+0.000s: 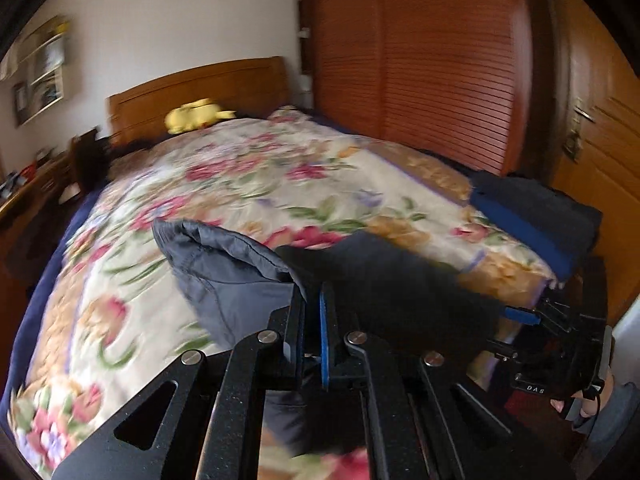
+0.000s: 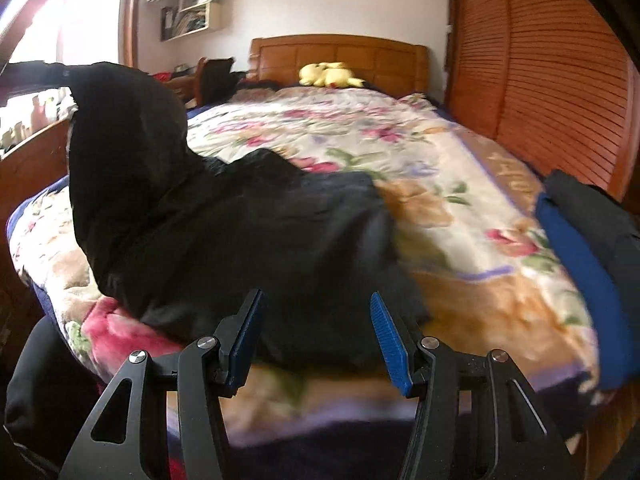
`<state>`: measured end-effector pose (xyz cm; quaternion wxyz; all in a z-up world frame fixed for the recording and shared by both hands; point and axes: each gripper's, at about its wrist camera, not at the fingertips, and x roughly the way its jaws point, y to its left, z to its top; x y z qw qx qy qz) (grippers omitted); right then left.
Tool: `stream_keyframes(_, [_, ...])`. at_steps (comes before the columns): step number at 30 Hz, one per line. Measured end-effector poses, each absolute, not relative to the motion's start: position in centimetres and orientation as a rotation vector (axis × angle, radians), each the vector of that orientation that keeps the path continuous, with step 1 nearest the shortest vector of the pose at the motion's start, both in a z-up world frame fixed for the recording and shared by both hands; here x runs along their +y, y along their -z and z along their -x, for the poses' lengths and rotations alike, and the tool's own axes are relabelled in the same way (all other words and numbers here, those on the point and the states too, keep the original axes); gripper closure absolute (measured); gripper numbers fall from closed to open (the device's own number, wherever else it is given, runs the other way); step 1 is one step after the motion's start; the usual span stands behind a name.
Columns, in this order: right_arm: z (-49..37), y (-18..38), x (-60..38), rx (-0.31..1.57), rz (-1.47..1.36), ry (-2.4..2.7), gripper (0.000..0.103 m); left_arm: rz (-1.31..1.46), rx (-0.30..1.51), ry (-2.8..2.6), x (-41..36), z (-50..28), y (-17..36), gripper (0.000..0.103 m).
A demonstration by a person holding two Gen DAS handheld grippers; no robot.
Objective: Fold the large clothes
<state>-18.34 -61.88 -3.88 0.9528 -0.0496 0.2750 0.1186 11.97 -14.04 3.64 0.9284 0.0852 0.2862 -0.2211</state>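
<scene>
Jacket (image 2: 248,232), black with grey lining, lies crumpled near the bed's (image 2: 460,184) foot edge; left gripper (image 1: 314,300) clenches its fabric, right gripper (image 2: 316,340) is spread apart.

Jacket (image 2: 240,232) on bed (image 2: 460,200)

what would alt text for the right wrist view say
The right gripper hangs open with its blue-padded fingers spread before a black garment heaped on a floral bedspread. One end of the garment is lifted at left. Folded dark and blue clothes sit at the bed's right edge, a yellow plush toy by the headboard.
</scene>
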Motion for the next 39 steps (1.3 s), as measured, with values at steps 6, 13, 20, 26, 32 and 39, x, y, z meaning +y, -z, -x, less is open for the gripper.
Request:
stream_keyframes(6, [20.3, 3.0, -65.7, 0.536, 0.072, -0.195, 0.047, -0.232, 0.612, 0.589, -23.1, -11.6, -3.2, 0.098])
stream_keyframes(13, [22.1, 3.8, -67.6, 0.543, 0.051, -0.175, 0.047, -0.209, 0.700, 0.668, -28.1, -11.2, -0.1, 0.097])
stream_keyframes(20, [22.8, 3.8, -68.3, 0.571, 0.031, -0.177, 0.047, -0.129, 0.758, 0.700, -25.4, -11.5, 0.7, 0.090])
stream_keyframes(26, [22.8, 2.1, -67.2, 0.542, 0.016, -0.203, 0.047, -0.135, 0.679, 0.680, -21.7, -9.6, -1.0, 0.066])
stream_keyframes(32, [22.5, -0.3, -64.6, 0.502, 0.047, -0.238, 0.047, -0.111, 0.638, 0.610, -16.2, -8.3, -1.5, 0.052])
stream_keyframes(39, [21.3, -3.6, -61.0, 0.462, 0.078, -0.292, 0.047, -0.066, 0.627, 0.513, -10.3, -7.2, 0.1, 0.033])
